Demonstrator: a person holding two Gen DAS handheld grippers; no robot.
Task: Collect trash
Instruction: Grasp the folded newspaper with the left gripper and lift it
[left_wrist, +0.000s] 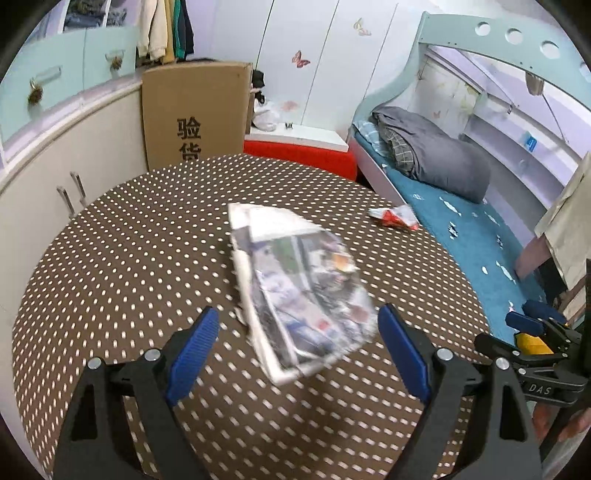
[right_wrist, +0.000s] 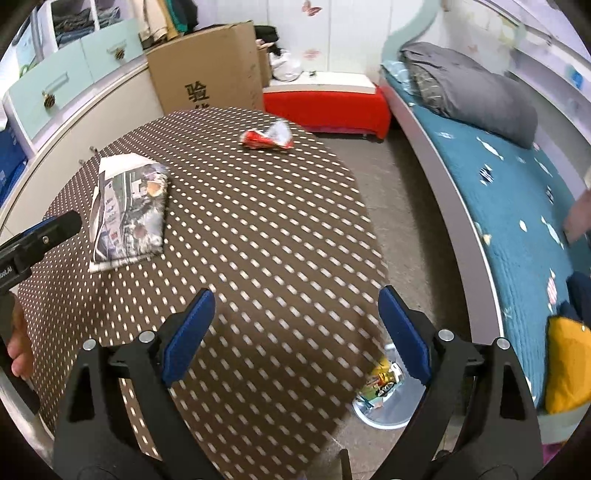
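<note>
The left gripper (left_wrist: 297, 325) has its blue-padded jaws standing wide apart with nothing clamped. It hangs over the dotted brown table (left_wrist: 147, 240), and the near end of a folded newspaper (left_wrist: 295, 288) lies flat on the table between and just beyond the fingertips; whether the pads touch the paper cannot be told. Farther off, near the table's far right edge, lies a crumpled red and white wrapper (left_wrist: 395, 218).

The right gripper (right_wrist: 295, 314) is also spread wide and empty, above the table's right edge. The newspaper sits well off to its left, the wrapper well ahead near the far edge. Below the right finger, on the floor beside the table, stands a bin (right_wrist: 384, 406) with colourful scraps inside. A bed (right_wrist: 498, 192) runs along the right.
</note>
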